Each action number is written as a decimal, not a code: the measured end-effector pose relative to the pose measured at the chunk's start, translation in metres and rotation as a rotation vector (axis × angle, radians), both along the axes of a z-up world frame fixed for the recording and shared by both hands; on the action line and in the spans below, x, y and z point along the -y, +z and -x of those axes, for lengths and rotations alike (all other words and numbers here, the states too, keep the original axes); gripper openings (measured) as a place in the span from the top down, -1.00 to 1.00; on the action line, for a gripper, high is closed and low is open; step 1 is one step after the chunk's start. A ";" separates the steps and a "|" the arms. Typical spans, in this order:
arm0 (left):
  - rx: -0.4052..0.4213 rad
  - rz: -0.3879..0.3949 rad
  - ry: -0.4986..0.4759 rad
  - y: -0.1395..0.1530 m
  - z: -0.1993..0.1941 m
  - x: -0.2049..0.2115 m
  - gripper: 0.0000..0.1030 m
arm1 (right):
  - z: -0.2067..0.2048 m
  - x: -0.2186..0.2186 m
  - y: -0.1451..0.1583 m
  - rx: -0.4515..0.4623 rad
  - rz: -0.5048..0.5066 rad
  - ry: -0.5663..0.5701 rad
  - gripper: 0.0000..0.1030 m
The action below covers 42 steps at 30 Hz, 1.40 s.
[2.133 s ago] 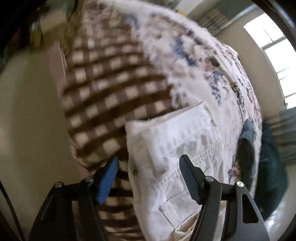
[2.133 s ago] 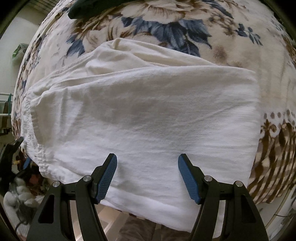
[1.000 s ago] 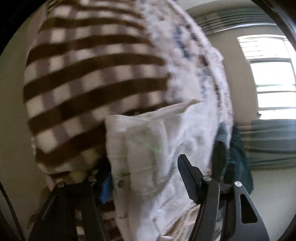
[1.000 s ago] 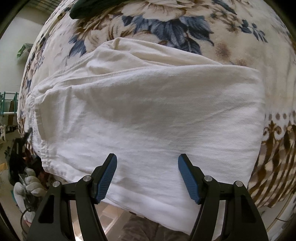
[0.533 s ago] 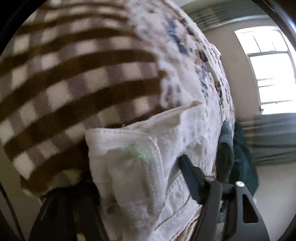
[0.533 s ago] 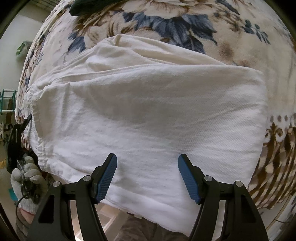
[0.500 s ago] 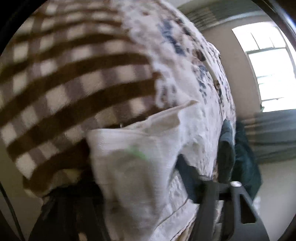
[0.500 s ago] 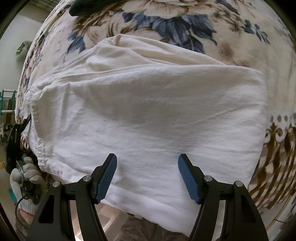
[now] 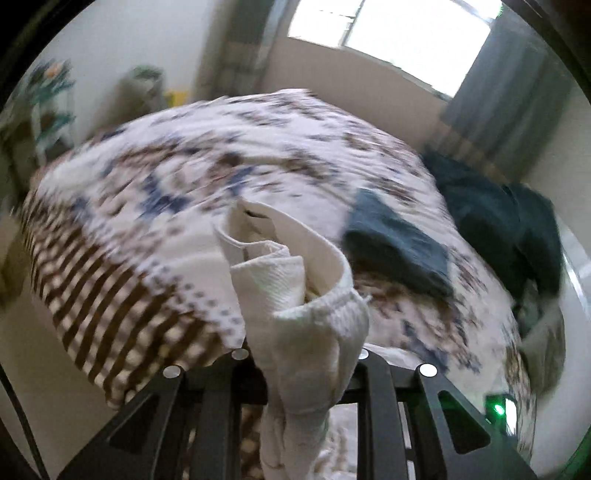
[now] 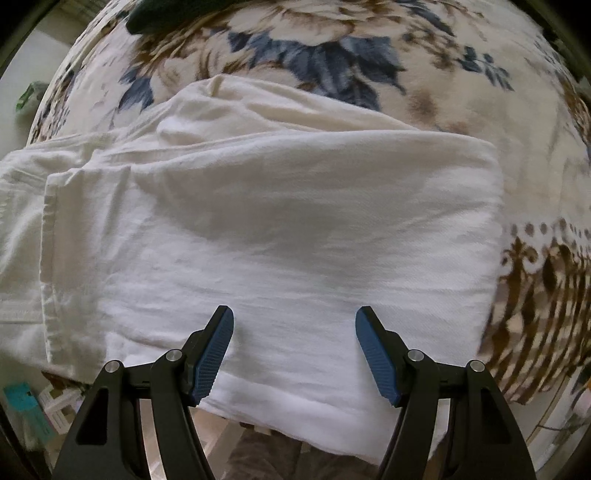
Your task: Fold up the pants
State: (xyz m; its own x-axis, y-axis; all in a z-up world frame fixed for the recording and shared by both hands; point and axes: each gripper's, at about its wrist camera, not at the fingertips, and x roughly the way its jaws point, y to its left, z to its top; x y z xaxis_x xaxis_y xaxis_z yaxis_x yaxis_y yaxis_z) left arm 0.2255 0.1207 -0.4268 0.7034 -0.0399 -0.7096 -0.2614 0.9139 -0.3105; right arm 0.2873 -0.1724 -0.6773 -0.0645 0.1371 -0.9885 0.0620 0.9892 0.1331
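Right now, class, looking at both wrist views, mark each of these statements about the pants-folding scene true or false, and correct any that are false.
1. The left hand-held gripper has white cloth bunched between its fingers. True; its jaws are closing on the white pants.
2. The right hand-held gripper is clamped on the pants. False: its fingers stand apart above the cloth, gripping nothing.
3. The pants lie on a floral blanket with blue and brown flowers. True.
4. A red towel lies on the bed beyond the pants. False: the cloth lying there is a dark teal garment.
5. A window shows behind the bed in the left wrist view. True.
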 end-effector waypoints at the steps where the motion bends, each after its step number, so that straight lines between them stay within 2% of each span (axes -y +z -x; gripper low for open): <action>1: 0.000 -0.044 -0.046 0.008 -0.004 0.018 0.68 | 0.001 0.004 0.002 0.003 0.003 -0.008 -0.38; 4: -0.007 -0.154 -0.226 0.017 -0.005 0.087 0.68 | 0.008 0.024 0.011 0.016 0.028 -0.043 -0.38; 5: -0.013 -0.167 -0.285 0.015 -0.004 0.109 0.68 | 0.010 0.032 0.014 0.021 0.038 -0.057 -0.38; 7: -0.045 -0.246 -0.419 0.003 -0.001 0.163 0.68 | 0.017 0.051 0.020 0.028 0.054 -0.087 -0.38; 10: -0.101 -0.285 -0.583 -0.023 0.009 0.226 0.68 | 0.027 0.077 0.023 0.018 0.119 -0.118 -0.38; 14: -0.185 -0.329 -0.717 -0.053 0.022 0.283 0.68 | 0.044 0.120 0.023 -0.009 0.161 -0.184 -0.38; 17: -0.276 -0.371 -0.761 -0.081 0.026 0.300 0.66 | 0.055 0.145 0.022 -0.026 0.191 -0.216 -0.38; 19: -0.349 -0.406 -0.763 -0.095 0.026 0.305 0.59 | 0.061 0.162 0.024 -0.028 0.188 -0.237 -0.38; 21: -0.380 -0.415 -0.752 -0.092 0.027 0.304 0.45 | 0.064 0.178 0.027 -0.026 0.174 -0.267 -0.38; 22: -0.384 -0.418 -0.742 -0.088 0.028 0.303 0.28 | 0.065 0.183 0.029 -0.020 0.162 -0.279 -0.38; 23: -0.381 -0.425 -0.726 -0.084 0.030 0.301 -0.07 | 0.066 0.191 0.033 -0.014 0.148 -0.295 -0.38; 25: -0.384 -0.445 -0.680 -0.077 0.034 0.296 -0.60 | 0.068 0.217 0.039 0.006 0.098 -0.328 -0.38; 28: -0.428 -0.446 -0.622 -0.070 0.045 0.282 -0.62 | 0.065 0.225 0.052 0.053 0.001 -0.350 -0.38; 31: -0.475 -0.400 -0.553 -0.063 0.056 0.263 -0.62 | 0.057 0.226 0.062 0.083 -0.138 -0.338 -0.38; 32: -0.481 -0.393 -0.531 -0.062 0.060 0.255 -0.62 | 0.054 0.222 0.063 0.098 -0.200 -0.325 -0.38; 36: -0.525 -0.346 -0.471 -0.056 0.064 0.223 -0.62 | 0.041 0.172 0.068 0.119 -0.332 -0.250 -0.39; 39: -0.547 -0.339 -0.460 -0.057 0.065 0.211 -0.73 | 0.033 0.133 0.060 0.090 -0.372 -0.213 -0.39; 42: -0.548 -0.376 -0.482 -0.064 0.066 0.216 -0.74 | 0.032 0.120 0.042 0.032 -0.486 -0.250 -0.39</action>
State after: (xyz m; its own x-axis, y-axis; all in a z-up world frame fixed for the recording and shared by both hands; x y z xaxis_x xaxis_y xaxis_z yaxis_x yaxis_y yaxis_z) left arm 0.1591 -0.0951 -0.4913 0.2198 0.0597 -0.9737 0.1614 0.9821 0.0967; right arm 0.2558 -0.2927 -0.6357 0.0572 0.5855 -0.8086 0.2757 0.7692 0.5765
